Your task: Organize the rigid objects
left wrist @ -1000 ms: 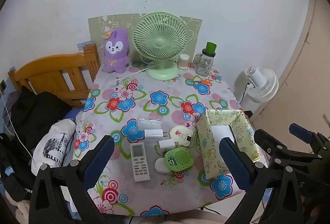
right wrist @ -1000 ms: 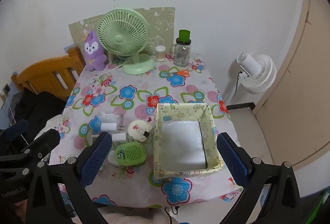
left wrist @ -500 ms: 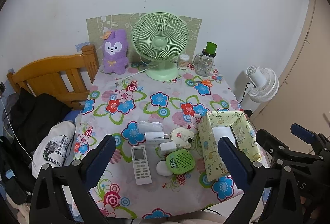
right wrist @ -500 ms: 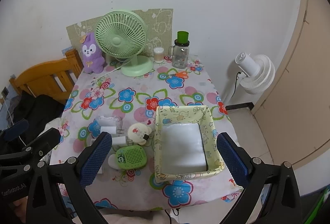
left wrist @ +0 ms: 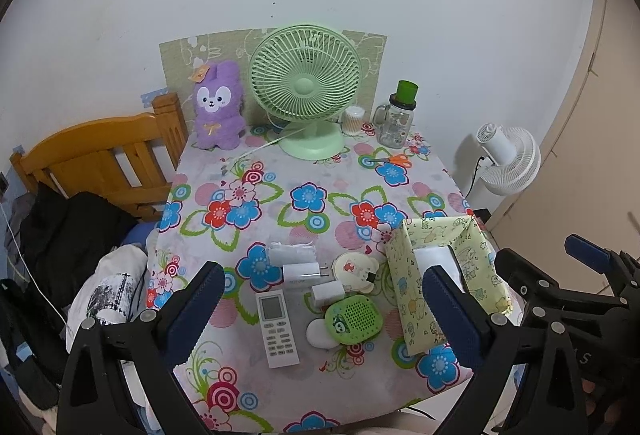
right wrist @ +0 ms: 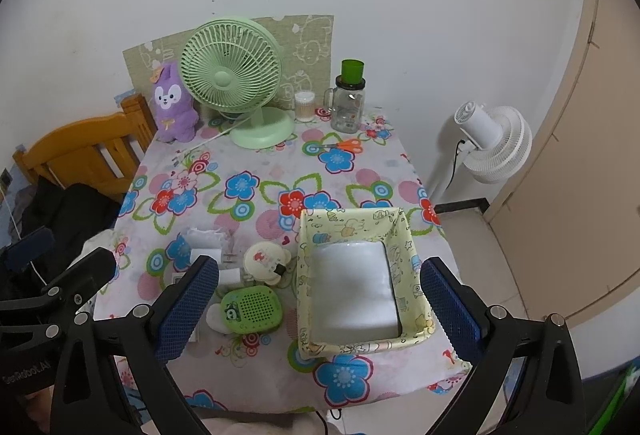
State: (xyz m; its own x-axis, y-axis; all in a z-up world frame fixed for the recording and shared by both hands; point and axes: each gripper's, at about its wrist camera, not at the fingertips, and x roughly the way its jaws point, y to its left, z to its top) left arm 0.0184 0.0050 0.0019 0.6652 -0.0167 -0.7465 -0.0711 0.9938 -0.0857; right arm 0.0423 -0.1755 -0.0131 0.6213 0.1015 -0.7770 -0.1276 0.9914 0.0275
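Note:
A cluster of small items lies near the front of the flowered table (left wrist: 280,203): a white remote (left wrist: 277,327), a green square speaker (left wrist: 354,318) (right wrist: 250,309), white charger blocks (left wrist: 302,272), a round cartoon-print case (left wrist: 356,269) (right wrist: 266,259) and a white oval pebble-like piece (left wrist: 320,333). To their right stands a yellow cartoon-print fabric bin (right wrist: 360,279) (left wrist: 444,287) with a white liner inside. My left gripper (left wrist: 320,311) hovers open above the cluster. My right gripper (right wrist: 320,307) hangs open above the bin, holding nothing.
At the back stand a green desk fan (left wrist: 306,91), a purple plush rabbit (left wrist: 219,111), a glass jar with a green lid (left wrist: 398,119), a small cup (left wrist: 353,121) and orange scissors (left wrist: 394,159). A wooden bed frame (left wrist: 100,163) is left; a white floor fan (left wrist: 506,159) right.
Both grippers have drawn back and up a little, so the table and its items look slightly smaller and farther. Nothing on the table has moved.

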